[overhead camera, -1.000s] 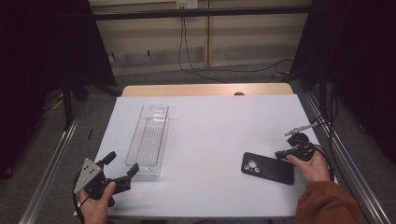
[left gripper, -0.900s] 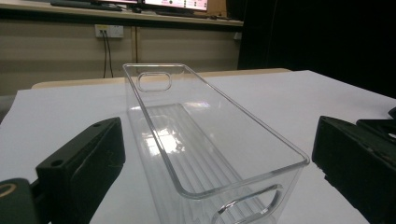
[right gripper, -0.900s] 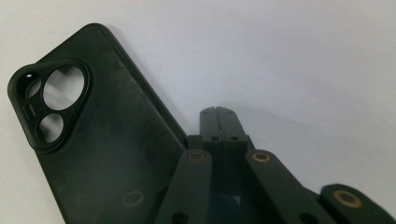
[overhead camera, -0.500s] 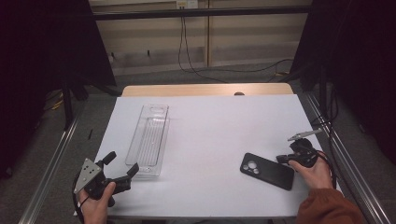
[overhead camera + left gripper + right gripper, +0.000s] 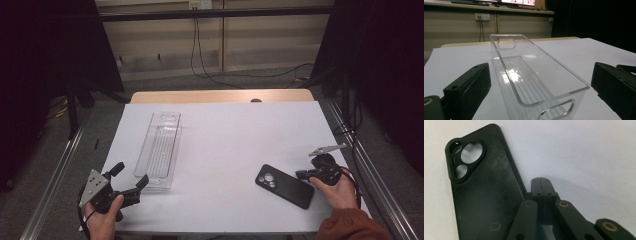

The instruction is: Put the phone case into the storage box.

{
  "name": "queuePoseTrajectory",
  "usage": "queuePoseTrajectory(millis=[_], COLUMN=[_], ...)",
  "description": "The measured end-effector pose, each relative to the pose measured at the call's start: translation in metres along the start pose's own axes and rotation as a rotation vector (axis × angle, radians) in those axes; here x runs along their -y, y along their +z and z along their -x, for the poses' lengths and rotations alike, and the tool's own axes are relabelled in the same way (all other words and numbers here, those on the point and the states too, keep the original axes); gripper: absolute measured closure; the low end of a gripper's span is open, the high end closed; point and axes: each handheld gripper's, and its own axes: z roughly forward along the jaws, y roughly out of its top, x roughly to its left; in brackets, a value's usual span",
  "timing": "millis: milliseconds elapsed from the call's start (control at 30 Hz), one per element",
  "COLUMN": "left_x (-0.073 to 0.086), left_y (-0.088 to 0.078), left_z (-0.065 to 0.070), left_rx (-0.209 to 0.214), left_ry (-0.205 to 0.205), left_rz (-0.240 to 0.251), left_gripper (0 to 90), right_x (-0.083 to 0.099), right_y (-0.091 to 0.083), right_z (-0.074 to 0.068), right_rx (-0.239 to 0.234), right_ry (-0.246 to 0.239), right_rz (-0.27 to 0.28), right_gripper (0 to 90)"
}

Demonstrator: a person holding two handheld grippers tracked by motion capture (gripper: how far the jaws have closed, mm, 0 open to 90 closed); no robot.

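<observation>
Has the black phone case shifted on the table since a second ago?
Yes. The phone case has slid a little toward the table's near edge, while the clear tray kept its place.

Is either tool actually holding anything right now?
No. The left tool stands open before the clear bin; the right tool is shut, empty, beside the phone case.

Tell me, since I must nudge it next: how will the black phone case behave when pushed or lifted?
The black phone case lies flat on the white table, so it would probably slide, not roll. Its camera holes show table through them, so it is likely empty and light. It looks thin, maybe bendy, and hard to pinch off the surface.
</observation>
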Motion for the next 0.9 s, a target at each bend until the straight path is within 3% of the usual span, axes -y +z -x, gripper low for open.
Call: queuePoseTrajectory(millis=[367,667,767,900], left_x=[0.0,0.0,0.0,0.0], left_y=[0.0,0.001,0.001,0.001], left_z=[0.0,0.0,0.0,0.0], left_rx=[0.0,-0.001,-0.001,-0.002], left_ry=[-0.007,-0.003,-0.002,-0.004], left_rz=[0.005,0.005,0.005,0.009], left_gripper=[2.7,2.7,2.7,2.7], right_x=[0.007,0.01,0.01,0.012], right_y=[-0.002,-0.002,-0.008,-0.013], right_z=[-0.006,-0.005,-0.005,-0.002], right_rx=[-0.007,-0.01,0.004,-0.007], right_ry=[0.004,0.004,0.002,0.02], right_rz=[0.018,0.076,0.169,0.233], right_gripper=[90.0,90.0,90.0,89.1])
